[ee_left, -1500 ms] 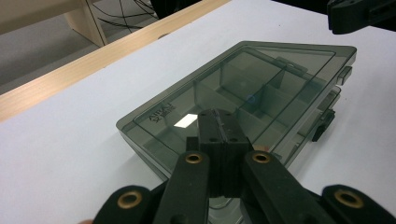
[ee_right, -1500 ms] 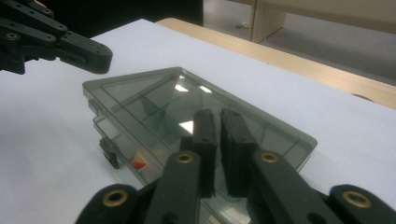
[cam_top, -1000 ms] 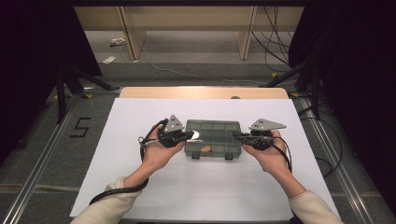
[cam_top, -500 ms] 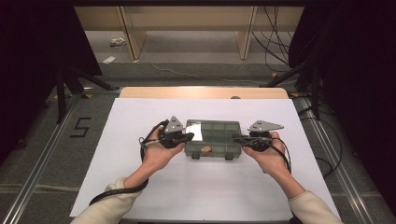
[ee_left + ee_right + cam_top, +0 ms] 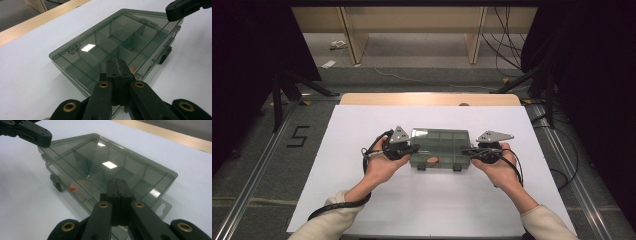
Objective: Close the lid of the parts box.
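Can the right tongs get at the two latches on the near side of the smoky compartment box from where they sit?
Probably yes: the right tongs rest shut at the box's right end, and the latches stand uncovered nearby.

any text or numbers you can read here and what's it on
"5": marked in black on the grey floor left of the table.
Embossed lettering on the lid of the smoky compartment box: it shows reversed and blurred in the left gripper view, too unclear to read for certain.
No other lettering can be made out.
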`<control>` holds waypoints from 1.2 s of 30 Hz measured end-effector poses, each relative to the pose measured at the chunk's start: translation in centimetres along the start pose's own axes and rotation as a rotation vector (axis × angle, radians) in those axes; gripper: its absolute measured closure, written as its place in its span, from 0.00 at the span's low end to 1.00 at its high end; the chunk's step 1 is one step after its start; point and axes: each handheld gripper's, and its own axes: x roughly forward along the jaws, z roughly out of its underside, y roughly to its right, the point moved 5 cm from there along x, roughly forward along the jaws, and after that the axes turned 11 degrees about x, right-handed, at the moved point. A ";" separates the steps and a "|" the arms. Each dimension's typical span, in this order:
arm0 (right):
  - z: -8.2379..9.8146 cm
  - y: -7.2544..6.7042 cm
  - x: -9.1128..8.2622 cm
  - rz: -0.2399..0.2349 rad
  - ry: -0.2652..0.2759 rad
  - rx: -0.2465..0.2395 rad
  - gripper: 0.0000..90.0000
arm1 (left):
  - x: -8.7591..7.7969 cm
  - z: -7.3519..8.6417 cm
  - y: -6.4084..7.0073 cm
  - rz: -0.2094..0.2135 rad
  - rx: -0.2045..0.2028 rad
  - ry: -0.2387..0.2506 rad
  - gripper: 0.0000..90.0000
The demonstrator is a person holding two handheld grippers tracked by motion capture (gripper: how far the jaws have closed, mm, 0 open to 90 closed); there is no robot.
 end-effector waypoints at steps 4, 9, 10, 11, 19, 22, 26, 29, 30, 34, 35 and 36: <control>0.1 0.0 0.1 0.002 -0.005 0.000 1.00 | 0.1 0.1 0.1 0.004 -0.005 -0.003 1.00; 0.3 0.0 0.1 0.003 -0.013 0.001 1.00 | 0.3 0.3 0.1 0.005 -0.003 -0.014 1.00; 0.3 0.0 0.1 0.004 -0.014 0.003 1.00 | 0.3 0.4 0.1 0.004 -0.005 -0.014 0.99; 0.4 0.0 0.1 0.005 -0.017 0.002 1.00 | 0.3 0.4 0.1 0.005 -0.005 -0.015 1.00; 0.6 0.1 0.3 0.006 -0.026 0.003 1.00 | 0.6 0.6 0.2 0.008 -0.005 -0.024 1.00; 0.7 0.1 0.3 0.007 -0.029 0.005 1.00 | 0.6 0.7 0.2 0.009 -0.003 -0.030 1.00; 0.8 0.1 0.4 0.008 -0.034 0.004 1.00 | 0.8 0.8 0.2 0.011 -0.004 -0.033 1.00; 0.9 0.1 0.5 0.010 -0.037 0.004 1.00 | 0.9 0.9 0.2 0.013 -0.005 -0.036 1.00; 0.9 0.1 0.5 0.011 -0.038 0.005 1.00 | 0.9 0.9 0.2 0.013 -0.006 -0.038 1.00; 1.0 0.2 0.5 0.014 -0.043 0.007 1.00 | 1.0 1.0 0.2 0.013 -0.005 -0.041 1.00; 1.0 0.2 0.5 0.014 -0.044 0.007 1.00 | 1.0 1.1 0.2 0.013 -0.005 -0.042 1.00; 1.0 0.2 0.5 0.014 -0.045 0.006 1.00 | 1.0 1.1 0.2 0.013 -0.006 -0.043 1.00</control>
